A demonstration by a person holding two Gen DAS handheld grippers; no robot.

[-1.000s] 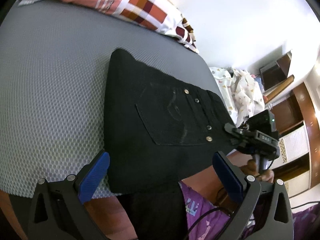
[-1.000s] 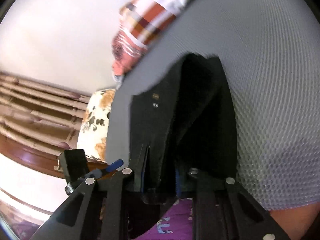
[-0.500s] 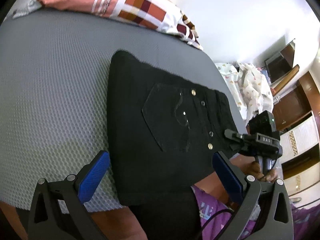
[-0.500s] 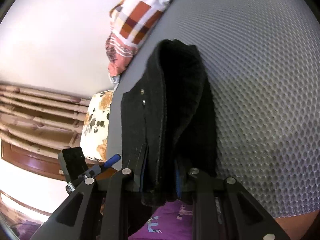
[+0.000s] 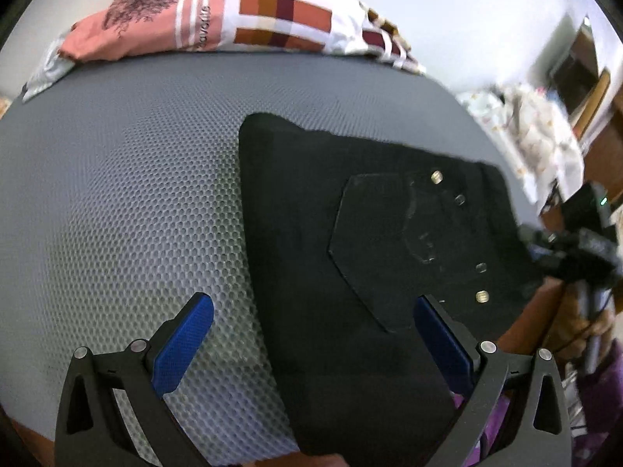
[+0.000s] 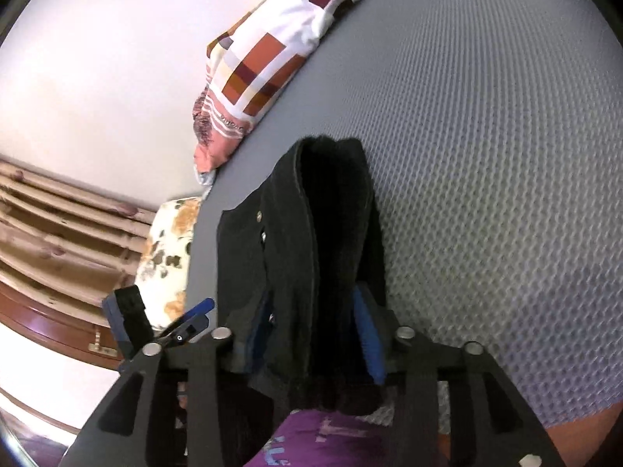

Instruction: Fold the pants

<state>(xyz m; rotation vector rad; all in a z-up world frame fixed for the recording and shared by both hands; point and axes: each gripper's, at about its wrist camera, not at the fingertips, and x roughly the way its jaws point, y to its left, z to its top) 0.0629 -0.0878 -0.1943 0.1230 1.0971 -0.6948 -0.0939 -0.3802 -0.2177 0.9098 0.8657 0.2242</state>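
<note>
L wrist view: left gripper wide open, holding nothing, over near edge of grey mattress; folded black pants lie flat by that edge, patterned pillow at far edge.
R wrist view: right gripper jaws opening, pants' folded edge between blue pads.

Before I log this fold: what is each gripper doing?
Left tongs: open, empty, above the pants.
Right tongs: opening, pants edge between them.
</note>
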